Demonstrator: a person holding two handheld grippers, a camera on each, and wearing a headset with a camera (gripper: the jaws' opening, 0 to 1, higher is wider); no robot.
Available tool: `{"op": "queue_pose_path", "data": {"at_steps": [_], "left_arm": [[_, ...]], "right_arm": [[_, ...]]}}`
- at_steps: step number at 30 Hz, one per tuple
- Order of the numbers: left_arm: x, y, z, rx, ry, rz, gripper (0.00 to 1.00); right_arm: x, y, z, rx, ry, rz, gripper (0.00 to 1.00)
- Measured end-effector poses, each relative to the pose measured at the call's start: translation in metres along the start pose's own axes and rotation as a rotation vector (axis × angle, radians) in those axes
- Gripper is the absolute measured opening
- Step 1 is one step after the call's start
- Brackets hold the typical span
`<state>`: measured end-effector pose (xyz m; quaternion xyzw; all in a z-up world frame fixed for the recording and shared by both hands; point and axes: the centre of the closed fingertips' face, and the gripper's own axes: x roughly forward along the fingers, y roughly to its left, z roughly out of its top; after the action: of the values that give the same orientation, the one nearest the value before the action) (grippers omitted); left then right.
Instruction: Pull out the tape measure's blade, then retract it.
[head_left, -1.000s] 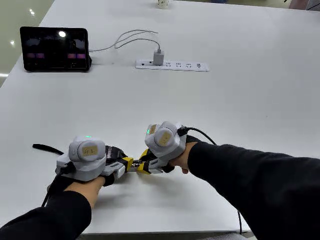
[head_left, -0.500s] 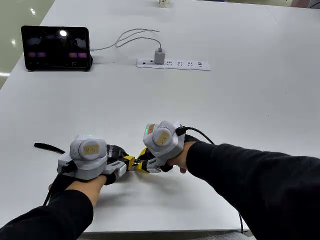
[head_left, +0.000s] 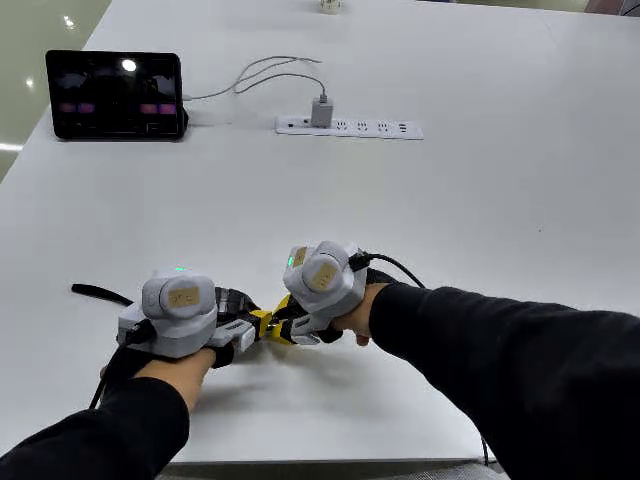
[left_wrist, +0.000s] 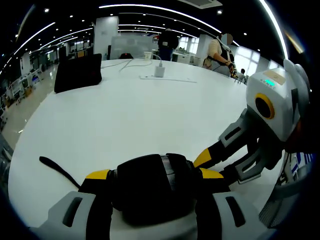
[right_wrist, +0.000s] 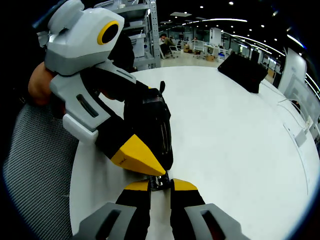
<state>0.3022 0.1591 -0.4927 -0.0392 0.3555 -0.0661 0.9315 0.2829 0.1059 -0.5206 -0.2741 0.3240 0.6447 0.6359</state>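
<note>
Left gripper view: rounded blk tape measure (left_wrist: 155, 187).

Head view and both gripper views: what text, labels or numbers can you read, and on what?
No text can be read.
Left gripper sticker: handwritten marks, too blurred to read.
Right gripper sticker: marks, too blurred to read.
Tablet screen: pink patches, too small to read.
Tape measure, power strip: no print visible.

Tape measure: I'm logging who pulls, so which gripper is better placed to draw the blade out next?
Right, I'd say. The right gripper has its fingers shut on the blade tip at the case mouth; the left gripper clamps the tape measure.
</note>
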Motion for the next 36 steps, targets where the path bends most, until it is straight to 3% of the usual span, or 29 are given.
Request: {"op": "queue_pose_path", "data": {"at_steps": [13,23,36], "left_arm": [[0.0,-0.001,0.0,-0.002,-0.004,-0.003,0.63],[0.0,-0.001,0.0,0.003,-0.011,-0.001,0.65],[-0.004,-0.002,0.002,0.029,-0.008,-0.035,0.64]], "right_arm": [[0.0,0.0,-0.001,0.009,0.0,-0.005,0.12],[0.002,0.001,0.0,0.022,-0.005,-0.045,0.13],[-0.011,0.002,-0.003,0.059,-0.023,-0.081,0.12]]}}
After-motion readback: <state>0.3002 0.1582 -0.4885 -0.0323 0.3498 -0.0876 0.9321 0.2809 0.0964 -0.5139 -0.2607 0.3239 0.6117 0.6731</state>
